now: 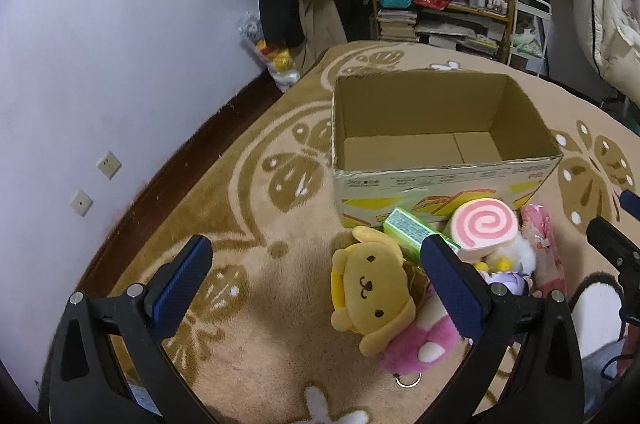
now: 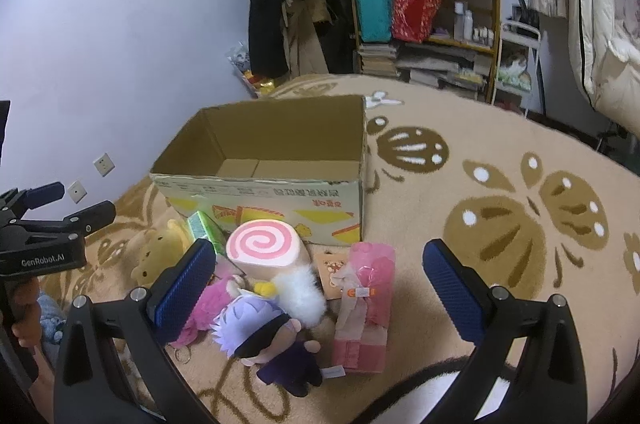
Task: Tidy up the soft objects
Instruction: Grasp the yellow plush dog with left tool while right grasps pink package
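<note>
Soft toys sit in a heap on the rug [image 2: 480, 160], just in front of the cardboard box [image 1: 400, 104], lower centre of both views. Yellow dog plush [image 1: 370, 290] is at the heap's left w/ a pink plush [image 1: 416, 344] under it; swirl-roll cushion [image 2: 262, 244] leans against the box front, green pack [image 1: 412, 230] beside it. White-haired doll [image 2: 272, 340] lies nearest the camera in the right wrist view, fluffy white toy [image 2: 302, 290] above it, pink wrapped bundle [image 2: 366, 300] to its right. Box stands open, nothing seen inside. Left gripper [image 1: 316, 284] is wide open, holding nothing, above the dog plush. Right gripper [image 2: 320, 288] is also wide open & holding nothing, above the doll. Shelf [image 2: 424, 8] w/ bags & books fills upper centre.
</note>
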A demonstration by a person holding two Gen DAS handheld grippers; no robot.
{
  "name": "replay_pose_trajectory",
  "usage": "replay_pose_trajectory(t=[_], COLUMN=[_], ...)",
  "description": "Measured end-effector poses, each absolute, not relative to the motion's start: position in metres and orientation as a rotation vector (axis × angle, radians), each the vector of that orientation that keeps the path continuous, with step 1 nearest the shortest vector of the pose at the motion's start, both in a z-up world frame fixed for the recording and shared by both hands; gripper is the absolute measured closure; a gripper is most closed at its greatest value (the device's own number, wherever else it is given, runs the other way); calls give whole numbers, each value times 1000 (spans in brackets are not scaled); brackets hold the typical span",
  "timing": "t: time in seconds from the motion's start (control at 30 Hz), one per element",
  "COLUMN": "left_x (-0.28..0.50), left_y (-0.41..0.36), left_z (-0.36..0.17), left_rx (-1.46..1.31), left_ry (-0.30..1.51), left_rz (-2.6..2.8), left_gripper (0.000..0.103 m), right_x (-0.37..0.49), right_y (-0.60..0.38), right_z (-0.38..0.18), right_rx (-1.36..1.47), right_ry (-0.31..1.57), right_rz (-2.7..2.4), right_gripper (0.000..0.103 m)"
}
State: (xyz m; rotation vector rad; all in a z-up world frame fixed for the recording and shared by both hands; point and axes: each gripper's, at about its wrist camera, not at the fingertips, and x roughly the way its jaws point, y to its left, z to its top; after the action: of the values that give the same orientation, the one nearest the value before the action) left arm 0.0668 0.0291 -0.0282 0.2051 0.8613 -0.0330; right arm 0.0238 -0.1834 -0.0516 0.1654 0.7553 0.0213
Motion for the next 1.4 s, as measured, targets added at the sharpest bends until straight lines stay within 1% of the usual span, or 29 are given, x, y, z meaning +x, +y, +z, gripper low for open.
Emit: replay_pose_trajectory(t=[0.3,0.6,0.67,0.73,0.9,1.0,1.07,1.17,1.27,1.4], left_x=[91,104,107,109,113,114,115,118,120,122], left_y=[27,16,16,15,11,8,7,7,8,10], left_z=[-63,-95,-103,-109,-118,-122,-127,-133,-134,-136], left_rx=[183,213,225,231,210,210,214,203,185,164], left_ry=[976,1065,1087,1110,1140,1156,1173,1192,1200,1215], left_rz=[-73,-76,-72,-71,-110,-125,-125,-122,-124,-130], left_gripper=[0,0,0,0,0,0,0,0,0,0], right_x=[44,60,63,67,74,76,77,78,78,79], right_y=[-192,-203,-205,-207,-208,-207,-207,-208,-210,-212], right_z=[-77,-109,-115,-123,-142,-151,-155,-161,-166,-170], right_rx=[178,200,203,206,202,190,186,186,199,207], right_ry=[857,942,964,995,1059,1094,1111,1132,1150,1163], right_rz=[13,-2,-11,-18,-27,-28,-29,-34,-35,-41], right_gripper=[0,6,13,18,23,29,36,42,47,47])
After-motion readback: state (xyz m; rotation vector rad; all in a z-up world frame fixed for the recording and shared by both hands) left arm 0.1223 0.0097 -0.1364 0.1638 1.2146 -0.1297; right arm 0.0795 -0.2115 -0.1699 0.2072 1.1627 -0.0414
